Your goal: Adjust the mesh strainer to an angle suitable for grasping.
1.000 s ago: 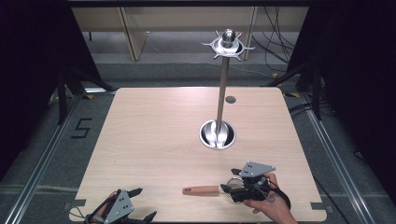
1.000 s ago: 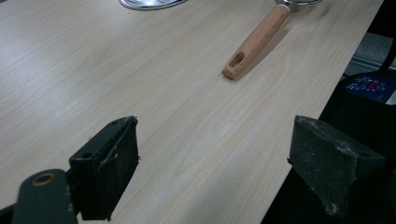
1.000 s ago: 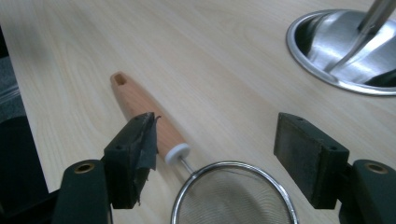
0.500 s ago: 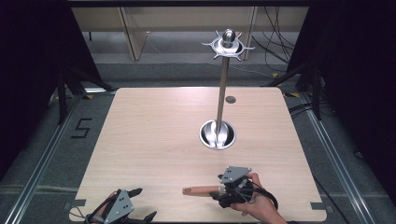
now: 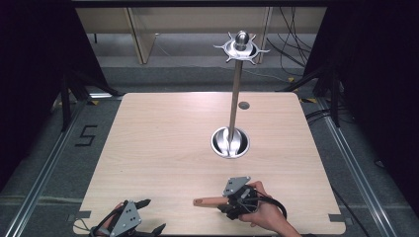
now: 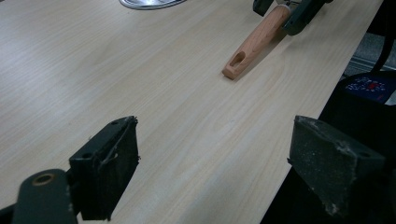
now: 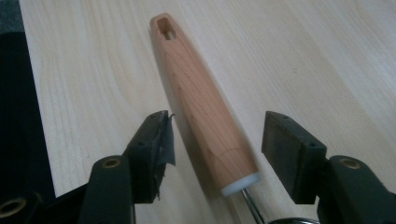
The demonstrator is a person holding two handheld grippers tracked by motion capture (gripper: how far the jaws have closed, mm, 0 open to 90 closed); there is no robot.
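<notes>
Right gripper view shows the right gripper point(image 7: 217, 144) placed over one wooden handle point(image 7: 198, 100) that lies flat on the table point(image 7: 327, 56). Its jaws stand on both sides of the thick end and have just been closing, but a gap remains at each pad, so nothing is held yet. This placing suits a grasp near the metal shaft, where the utensil probably balances better. The left gripper point(image 6: 215, 172) waits wide open and empty at the near table edge. There is one utensil, one tall metal stand point(image 5: 235, 94) with a round base, and two grippers.
</notes>
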